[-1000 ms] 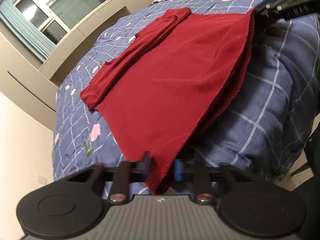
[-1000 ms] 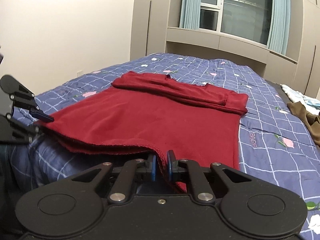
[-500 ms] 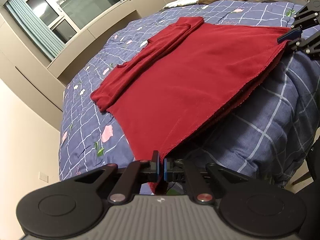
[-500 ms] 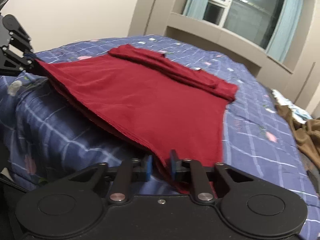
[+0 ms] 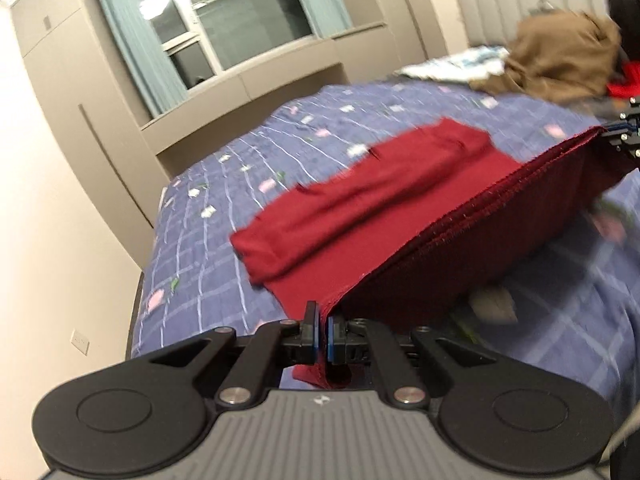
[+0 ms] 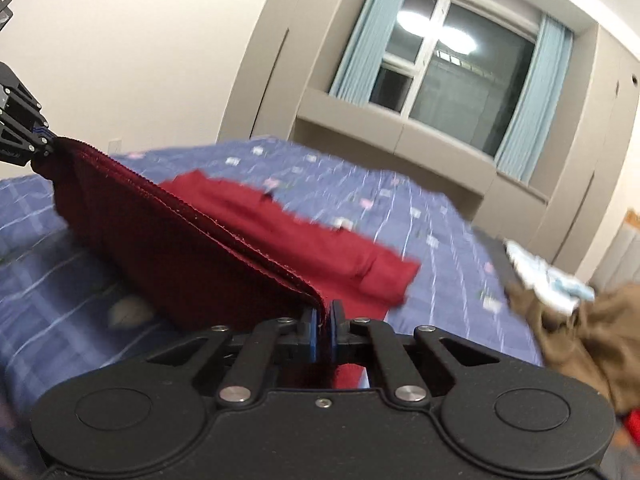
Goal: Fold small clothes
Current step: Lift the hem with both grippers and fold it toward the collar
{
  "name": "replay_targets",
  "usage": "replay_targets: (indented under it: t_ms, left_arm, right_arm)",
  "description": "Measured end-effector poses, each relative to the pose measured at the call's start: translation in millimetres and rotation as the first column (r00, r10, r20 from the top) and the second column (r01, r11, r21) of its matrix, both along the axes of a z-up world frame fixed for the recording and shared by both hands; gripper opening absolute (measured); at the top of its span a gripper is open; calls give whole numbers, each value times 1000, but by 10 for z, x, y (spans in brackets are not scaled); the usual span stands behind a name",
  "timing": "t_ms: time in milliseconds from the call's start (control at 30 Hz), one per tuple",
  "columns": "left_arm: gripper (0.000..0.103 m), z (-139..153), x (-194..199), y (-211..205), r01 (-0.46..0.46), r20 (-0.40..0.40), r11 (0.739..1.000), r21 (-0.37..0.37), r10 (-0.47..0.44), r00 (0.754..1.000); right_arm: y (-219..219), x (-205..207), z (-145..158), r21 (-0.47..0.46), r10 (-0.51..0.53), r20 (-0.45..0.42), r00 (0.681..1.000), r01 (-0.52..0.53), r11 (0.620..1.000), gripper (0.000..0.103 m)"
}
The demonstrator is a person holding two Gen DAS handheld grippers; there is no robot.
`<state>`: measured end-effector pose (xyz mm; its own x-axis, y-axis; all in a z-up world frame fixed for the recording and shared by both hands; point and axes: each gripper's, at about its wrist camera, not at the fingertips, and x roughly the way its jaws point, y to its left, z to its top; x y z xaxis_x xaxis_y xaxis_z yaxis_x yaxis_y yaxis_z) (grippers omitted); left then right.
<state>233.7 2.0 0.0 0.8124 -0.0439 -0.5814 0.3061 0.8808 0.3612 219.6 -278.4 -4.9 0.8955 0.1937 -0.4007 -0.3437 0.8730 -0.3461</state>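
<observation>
The left gripper (image 5: 323, 336) is clenched on one near corner of a dark red garment (image 5: 360, 216), with cloth pinched between its blue-edged pads and a tag of fabric hanging below them. The right gripper (image 6: 324, 330) pinches the other near corner in the same way, its jaws pressed tight on the hem. Between the two tongs the stacked hem edges run taut and lifted off the bed (image 5: 224, 208), while the far part of the garment lies flat on the blue checked cover with a folded sleeve band across it. One red garment is in hand. Farther up the bed, near the headboard, sit one brown garment (image 5: 560, 56), one pale patterned cloth (image 5: 460, 64) beside it and a bit of bright red fabric (image 5: 624, 80). One window (image 6: 452, 72) with two light blue curtains faces the bed.
</observation>
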Motion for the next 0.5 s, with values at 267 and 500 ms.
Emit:
replay_targets:
  t_ms: [267,500]
  left_arm:
    - [3,392,1028,98,-32,76,999,-43,36,996]
    - [3,434,2090,148,-60,50,997,-48,63,997]
  right_arm:
    - [110,1200,330,-106,62,88,994,-52,993,5]
    - [220,2250,283,-196,81,90,993,-62,979,5]
